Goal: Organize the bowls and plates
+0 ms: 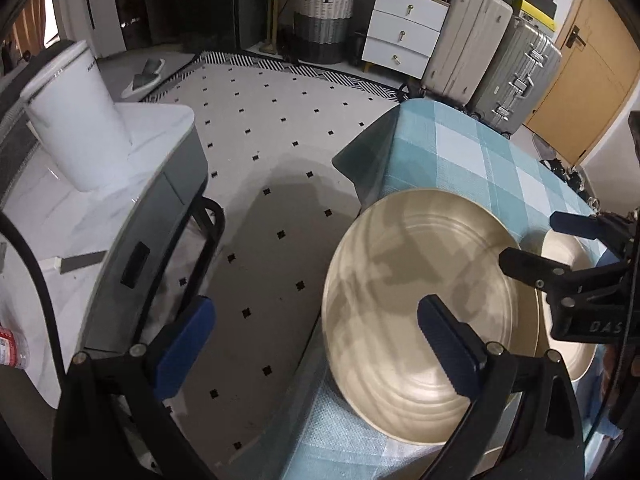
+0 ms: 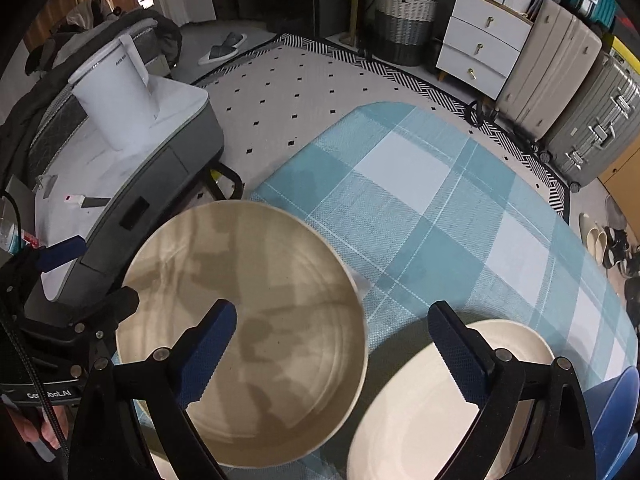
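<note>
A large beige plate (image 1: 420, 312) (image 2: 248, 312) lies near the left edge of the table with the teal plaid cloth (image 1: 460, 152) (image 2: 420, 200). To its right lies a smaller cream plate (image 2: 420, 412) (image 1: 568, 360). My left gripper (image 1: 316, 348) (image 2: 108, 272) is open above the large plate's left rim, one pad over the plate and the other over the floor. My right gripper (image 2: 334, 354) (image 1: 528, 238) is open and spans the gap between both plates, with its left pad over the large plate and its right pad over the smaller one. Neither holds anything.
A grey side table with a white marble top (image 1: 132, 216) (image 2: 132, 152) carries a white jug (image 1: 80, 120) (image 2: 116, 96), left of the dining table across a strip of patterned rug (image 1: 260, 140). A blue object (image 2: 616, 412) sits at the near right. Suitcases (image 1: 492, 52) and drawers (image 1: 404, 36) stand behind.
</note>
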Tool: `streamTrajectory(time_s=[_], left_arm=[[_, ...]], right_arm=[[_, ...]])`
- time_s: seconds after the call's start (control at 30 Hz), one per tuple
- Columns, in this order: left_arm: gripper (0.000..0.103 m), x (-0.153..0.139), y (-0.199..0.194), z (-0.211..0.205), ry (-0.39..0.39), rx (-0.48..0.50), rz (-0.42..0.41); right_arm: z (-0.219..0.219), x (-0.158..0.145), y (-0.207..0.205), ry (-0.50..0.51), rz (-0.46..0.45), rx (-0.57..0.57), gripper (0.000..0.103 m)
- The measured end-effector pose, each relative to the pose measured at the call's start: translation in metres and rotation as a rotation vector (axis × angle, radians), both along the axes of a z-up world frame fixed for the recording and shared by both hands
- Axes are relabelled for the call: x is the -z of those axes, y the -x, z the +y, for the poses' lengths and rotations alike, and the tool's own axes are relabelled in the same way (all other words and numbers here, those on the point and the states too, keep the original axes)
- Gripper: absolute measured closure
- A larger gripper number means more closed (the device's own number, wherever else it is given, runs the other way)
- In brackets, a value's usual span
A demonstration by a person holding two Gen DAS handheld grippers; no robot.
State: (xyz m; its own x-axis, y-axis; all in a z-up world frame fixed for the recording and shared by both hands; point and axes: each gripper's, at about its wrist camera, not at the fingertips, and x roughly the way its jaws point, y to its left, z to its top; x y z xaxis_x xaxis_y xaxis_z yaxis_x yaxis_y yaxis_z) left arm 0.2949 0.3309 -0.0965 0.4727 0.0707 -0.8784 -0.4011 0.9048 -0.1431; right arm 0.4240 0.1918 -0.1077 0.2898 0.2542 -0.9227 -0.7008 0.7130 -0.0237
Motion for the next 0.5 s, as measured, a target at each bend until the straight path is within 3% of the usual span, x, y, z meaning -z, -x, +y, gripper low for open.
streamTrajectory(time_s=[0.07,0.2,0.33,0.4,0.5], left_arm=[[0.004,0.0,-0.001,0.003,0.019,-0.007,-0.003],[0.008,0.002,-0.003,0.001,0.025,0.011,0.006],[0.024,0.007,-0.006,-0.002,0.048,0.034,0.034],[0.024,0.007,-0.005,-0.001,0.053,0.035,0.031],[0.032,0.007,-0.003,0.001,0.079,0.038,0.018]], right_arm=[[0.003,0.002,0.0,0.001,0.011,-0.005,0.014],[0.007,0.009,-0.004,0.022,0.033,-0.007,0.018],[0.007,0.017,-0.007,0.035,0.064,0.0,0.022],[0.007,0.02,-0.007,0.036,0.078,-0.002,0.029],[0.008,0.023,-0.008,0.036,0.085,-0.002,0.03]])
